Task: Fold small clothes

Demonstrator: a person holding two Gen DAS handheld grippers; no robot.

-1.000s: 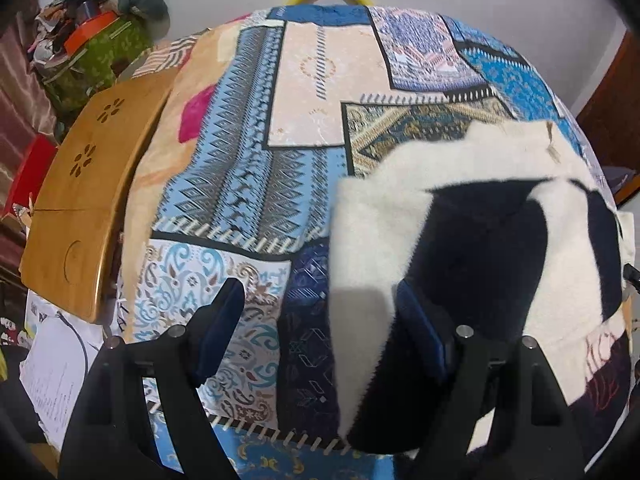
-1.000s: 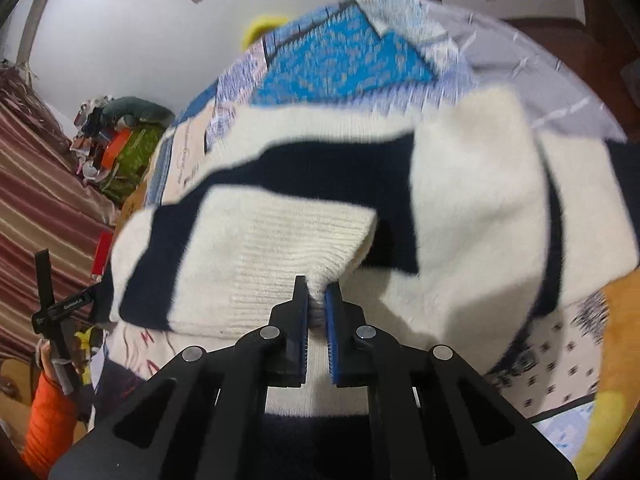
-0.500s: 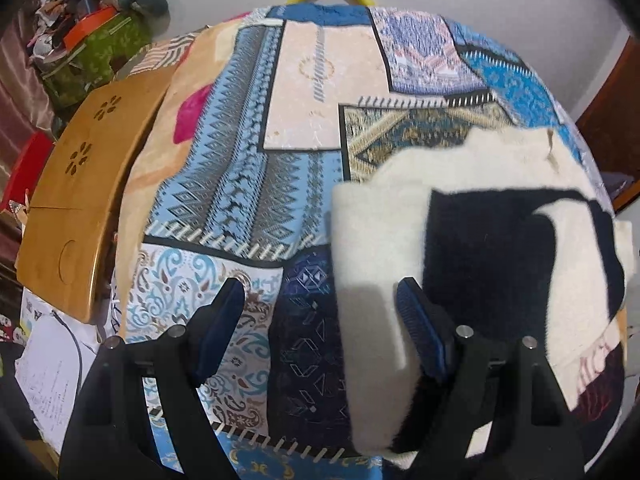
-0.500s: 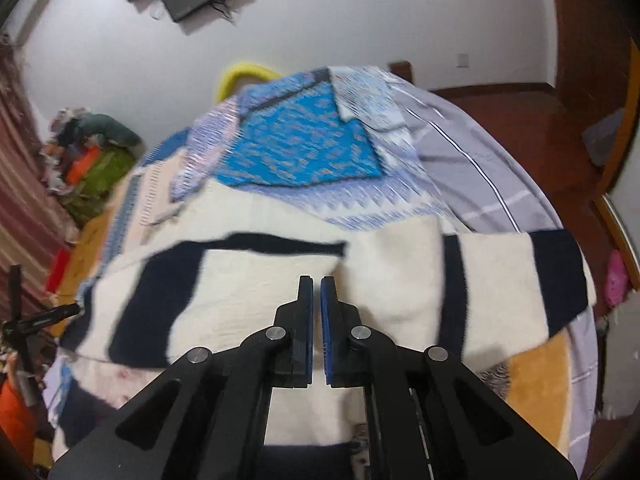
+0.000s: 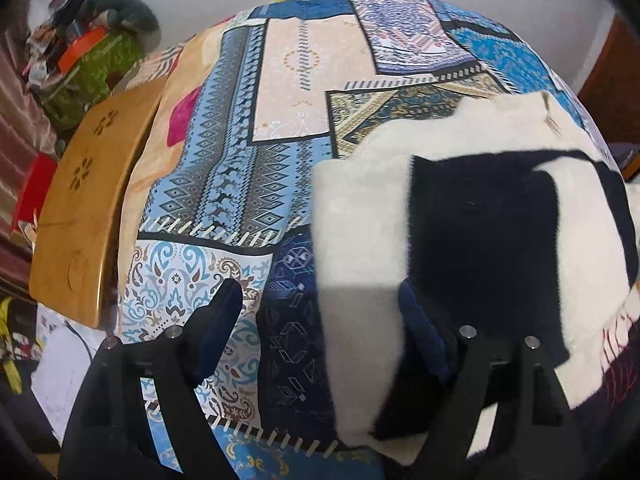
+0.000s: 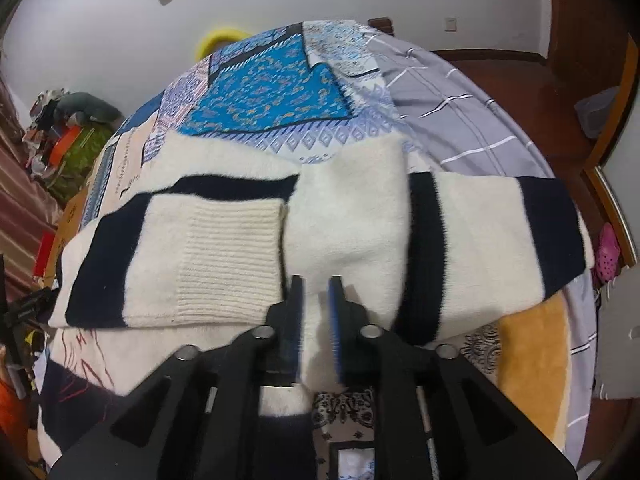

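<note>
One sweater lies between two parted hand-held grippers.

The right gripper hangs over a cream and navy sweater on the patchwork bed. Its jaws have just been opening, with nothing pinched between them.
</note>
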